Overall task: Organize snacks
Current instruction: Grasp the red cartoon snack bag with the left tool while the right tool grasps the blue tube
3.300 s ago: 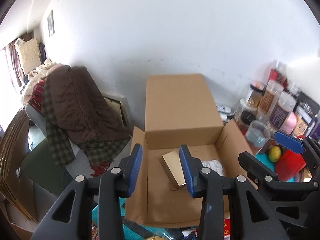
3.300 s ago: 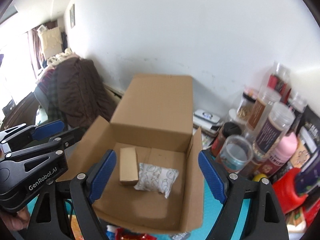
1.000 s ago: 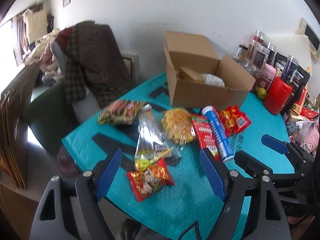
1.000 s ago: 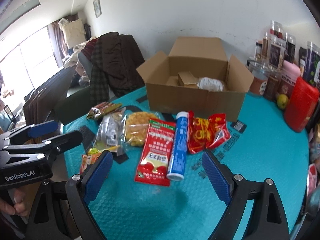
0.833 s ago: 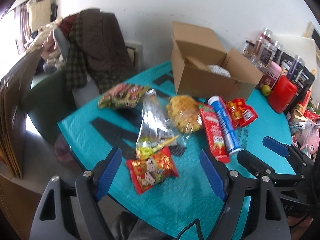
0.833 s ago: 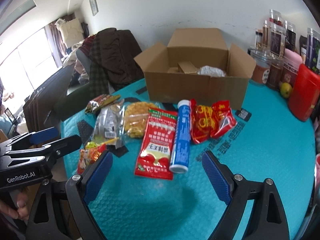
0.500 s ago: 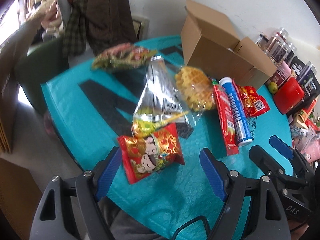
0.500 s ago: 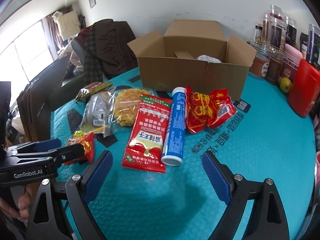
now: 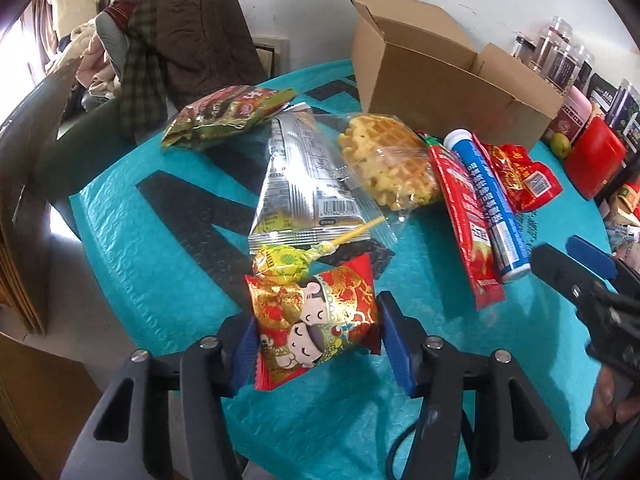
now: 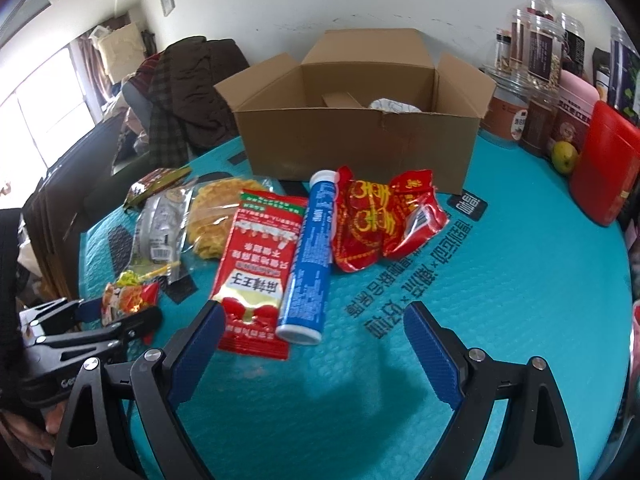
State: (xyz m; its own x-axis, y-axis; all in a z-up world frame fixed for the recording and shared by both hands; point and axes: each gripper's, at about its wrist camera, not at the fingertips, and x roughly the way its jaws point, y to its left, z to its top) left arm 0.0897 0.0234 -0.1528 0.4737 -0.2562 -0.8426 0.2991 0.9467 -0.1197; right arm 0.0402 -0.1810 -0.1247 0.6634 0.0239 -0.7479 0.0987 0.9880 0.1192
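My left gripper has its jaws on both sides of a red-and-gold cartoon snack packet at the near edge of the teal table; the pads look to touch its ends. The packet also shows in the right wrist view. My right gripper is open and empty above the table, just short of a blue tube and a red sachet. An open cardboard box stands at the back with a small carton and a white pouch inside.
Other snacks lie in a row: a green-brown packet, a silver packet, a yellow lollipop, a wrapped waffle, red crinkled packets. Jars, a red container and a lime stand at right. A chair with clothes is at left.
Both grippers pulled back from the box toward the table's near edge. My left gripper dropped down over the cartoon packet and its jaws narrowed onto it. The right gripper stayed wide open.
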